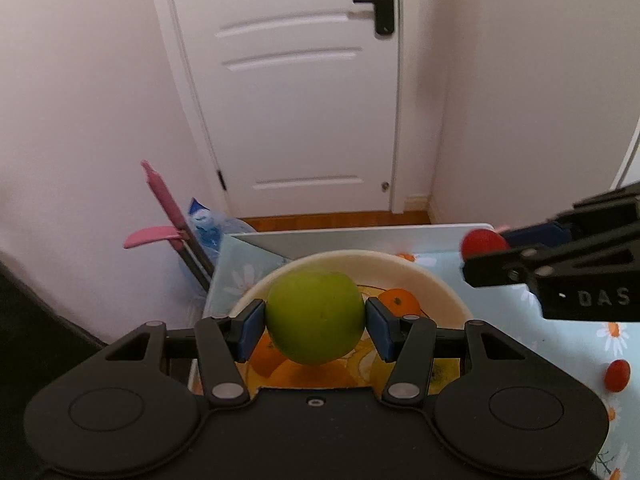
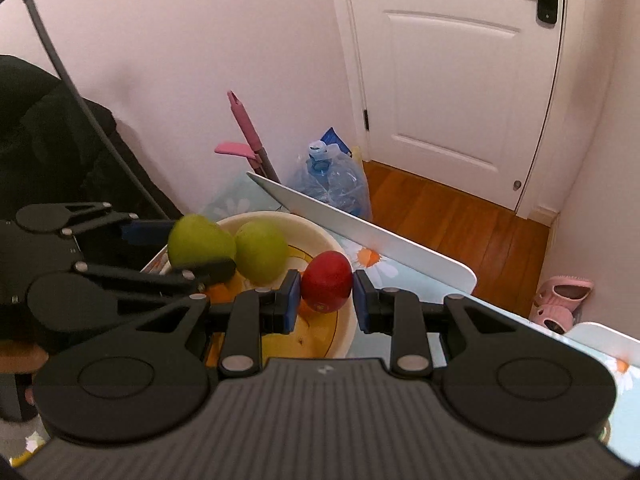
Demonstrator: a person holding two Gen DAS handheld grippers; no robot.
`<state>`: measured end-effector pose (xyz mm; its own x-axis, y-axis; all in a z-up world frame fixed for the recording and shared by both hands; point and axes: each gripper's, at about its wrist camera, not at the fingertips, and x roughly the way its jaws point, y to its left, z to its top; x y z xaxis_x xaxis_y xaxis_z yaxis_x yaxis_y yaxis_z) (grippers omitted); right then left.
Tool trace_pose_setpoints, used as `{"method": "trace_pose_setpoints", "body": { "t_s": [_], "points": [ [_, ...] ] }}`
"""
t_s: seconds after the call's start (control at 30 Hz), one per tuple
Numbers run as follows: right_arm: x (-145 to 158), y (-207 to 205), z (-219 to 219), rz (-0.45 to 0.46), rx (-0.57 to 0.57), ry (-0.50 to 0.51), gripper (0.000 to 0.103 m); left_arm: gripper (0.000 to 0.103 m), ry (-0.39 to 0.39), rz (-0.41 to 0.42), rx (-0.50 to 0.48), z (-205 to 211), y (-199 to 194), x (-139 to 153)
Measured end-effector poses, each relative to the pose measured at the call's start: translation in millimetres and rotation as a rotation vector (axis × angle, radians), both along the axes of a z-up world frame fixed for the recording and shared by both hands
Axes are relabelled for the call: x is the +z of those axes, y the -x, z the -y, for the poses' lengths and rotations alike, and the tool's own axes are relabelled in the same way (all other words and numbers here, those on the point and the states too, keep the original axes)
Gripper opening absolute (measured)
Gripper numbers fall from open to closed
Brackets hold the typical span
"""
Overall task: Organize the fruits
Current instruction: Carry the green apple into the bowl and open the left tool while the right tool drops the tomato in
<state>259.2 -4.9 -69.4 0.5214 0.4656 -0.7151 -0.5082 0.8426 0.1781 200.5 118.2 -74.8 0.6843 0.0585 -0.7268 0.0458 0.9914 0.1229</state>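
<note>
Bowl (image 1: 440, 280) lies just below both loads: left hand-held gripper (image 1: 316, 322) clamps a green fruit (image 1: 316, 316) (nearer), right hand-held gripper (image 2: 326, 290) a red fruit (image 2: 327, 282).

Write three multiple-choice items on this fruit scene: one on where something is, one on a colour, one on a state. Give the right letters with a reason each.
1. Where does the green fruit held by the left gripper hang?
A. above the cream bowl
B. over the wooden floor
C. beside the pink slippers

2. What colour is the fruit between the pads of the right gripper?
A. yellow
B. red
C. green

3. What state is the white door in?
A. wide open
B. half open
C. closed

Answers:
1 A: in the left wrist view the bowl's rim and painted inside show right behind and below the fruit.
2 B: the right wrist view shows a red fruit clamped between the blue pads.
3 C: the door sits flush in its frame, with no gap.
</note>
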Motion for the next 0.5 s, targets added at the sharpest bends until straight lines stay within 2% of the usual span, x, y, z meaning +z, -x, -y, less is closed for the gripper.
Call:
{"method": "trace_pose_setpoints", "body": {
  "t_s": [0.2,0.23,0.3,0.37,0.5],
  "points": [
    [-4.6,-8.9,-3.4,-0.015,-0.021,0.008,0.043,0.06,0.022,-0.032,-0.037,1.1,-10.2,-11.3],
    [-4.6,-10.2,-3.1,-0.017,-0.024,0.008,0.043,0.063,0.025,-0.019,-0.04,1.1,-9.5,-9.8],
    [-4.0,-12.9,-1.8,-0.019,-0.027,0.007,0.043,0.091,0.017,0.004,-0.046,2.4,-8.0,-4.8],
    [-2.4,-14.5,-1.7,-0.021,-0.03,0.001,0.043,0.094,0.014,0.034,-0.053,2.8,-3.9,0.6],
    [-0.3,-20.2,-1.3,-0.022,-0.023,-0.002,0.043,0.094,0.011,0.03,-0.051,1.5,1.9,5.1]
  ]
}}
